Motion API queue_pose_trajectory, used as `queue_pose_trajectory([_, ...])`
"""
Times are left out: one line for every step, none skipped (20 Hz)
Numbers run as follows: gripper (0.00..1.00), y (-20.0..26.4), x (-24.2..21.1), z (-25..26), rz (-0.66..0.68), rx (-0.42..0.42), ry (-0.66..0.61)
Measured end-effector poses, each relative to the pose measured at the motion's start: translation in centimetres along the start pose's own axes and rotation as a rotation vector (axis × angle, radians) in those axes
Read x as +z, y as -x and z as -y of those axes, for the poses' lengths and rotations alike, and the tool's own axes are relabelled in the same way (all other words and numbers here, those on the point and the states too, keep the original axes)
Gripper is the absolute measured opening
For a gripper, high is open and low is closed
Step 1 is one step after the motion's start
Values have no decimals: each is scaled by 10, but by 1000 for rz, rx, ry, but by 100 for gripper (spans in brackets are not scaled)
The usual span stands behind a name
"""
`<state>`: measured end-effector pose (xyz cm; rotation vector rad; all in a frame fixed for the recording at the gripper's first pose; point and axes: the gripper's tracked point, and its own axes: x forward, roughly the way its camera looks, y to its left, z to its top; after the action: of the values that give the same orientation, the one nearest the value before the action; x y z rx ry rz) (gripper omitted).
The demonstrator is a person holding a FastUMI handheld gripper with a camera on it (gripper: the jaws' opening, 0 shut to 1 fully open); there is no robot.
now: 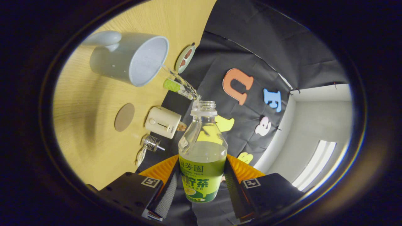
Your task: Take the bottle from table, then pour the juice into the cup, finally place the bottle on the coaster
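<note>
My gripper is shut on a clear plastic bottle with a green label, both fingers pressing its sides. The bottle has no cap and is tipped over toward the pale blue cup on the wooden table. A thin clear stream of juice runs from the bottle's mouth into the cup's opening. Some liquid still stands in the bottle's body. A round brown coaster lies flat on the table, beside the cup and short of the bottle's mouth.
A small cream box-shaped device stands on the table near the coaster. A wire-caged glass item lies beside it. A second bottle with a green label and a round dish sit by the table's far edge.
</note>
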<state>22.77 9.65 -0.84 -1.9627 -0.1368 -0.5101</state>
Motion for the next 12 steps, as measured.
queue_pose_trajectory([80, 0, 0, 3, -1, -6, 6])
queue_pose_trajectory([80, 0, -1, 5, -3, -16, 8])
queue_pose_trajectory([80, 0, -2, 7, -7, -25, 13])
queue_pose_trajectory([80, -1, -2, 10, -5, -31, 24])
queue_pose_trajectory([80, -1, -2, 11, -5, -38, 32])
queue_pose_trajectory([80, -2, -1, 14, -4, -47, 41])
queue_pose_trajectory([80, -1, -1, 17, -2, -59, 50])
queue_pose_trajectory([80, -1, -1, 18, -3, -67, 55])
queue_pose_trajectory([80, 0, -2, 20, -5, -72, 56])
queue_pose_trajectory([80, 0, -1, 20, -4, -71, 58])
queue_pose_trajectory([80, 1, -1, 21, -4, -74, 66])
queue_pose_trajectory([80, 1, 0, 22, 2, -77, 73])
